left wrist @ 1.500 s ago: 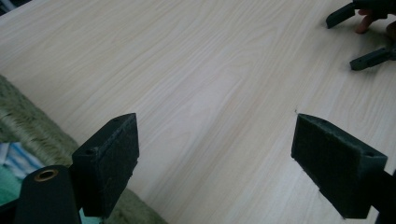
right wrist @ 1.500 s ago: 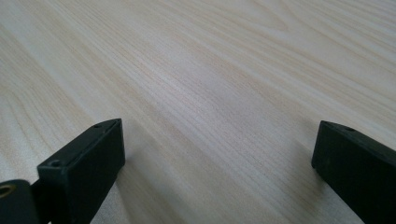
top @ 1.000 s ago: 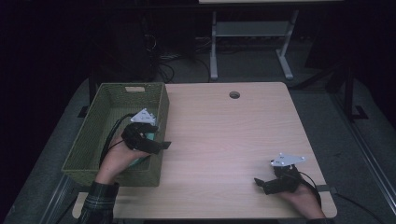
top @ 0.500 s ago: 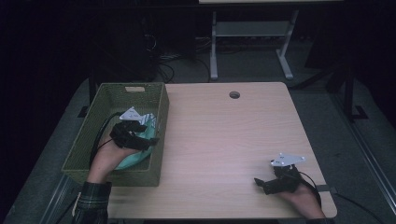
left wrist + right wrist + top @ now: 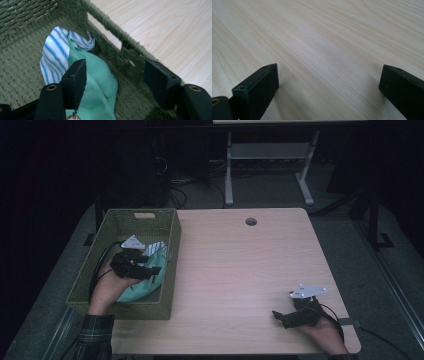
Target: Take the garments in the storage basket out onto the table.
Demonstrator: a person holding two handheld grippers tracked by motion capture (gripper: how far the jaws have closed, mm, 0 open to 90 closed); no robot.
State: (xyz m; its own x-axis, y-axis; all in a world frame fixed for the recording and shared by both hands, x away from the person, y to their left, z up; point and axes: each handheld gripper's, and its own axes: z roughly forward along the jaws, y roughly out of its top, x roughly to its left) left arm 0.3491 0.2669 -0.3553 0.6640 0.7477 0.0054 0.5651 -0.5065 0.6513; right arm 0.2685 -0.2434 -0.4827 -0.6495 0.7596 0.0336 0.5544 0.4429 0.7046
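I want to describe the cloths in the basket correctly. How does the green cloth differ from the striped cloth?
The green cloth is plain mint green; the striped cloth is white with blue stripes. The green cloth lies nearer the left gripper, partly between its open jaws; the striped cloth lies beyond it, partly tucked under it. Both lie crumpled in the basket, against its table-side wall.

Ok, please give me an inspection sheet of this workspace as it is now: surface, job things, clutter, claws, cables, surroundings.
Surface: wooden table, bare, with a round hole.
Job's things: woven basket at the table's left edge, holding a green cloth and a striped cloth.
Clutter: nothing seen.
Claws: left claw open inside the basket over the green cloth; right claw open over bare table.
Cables: black cable trailing from the left claw.
Surroundings: dark room, metal stand behind.
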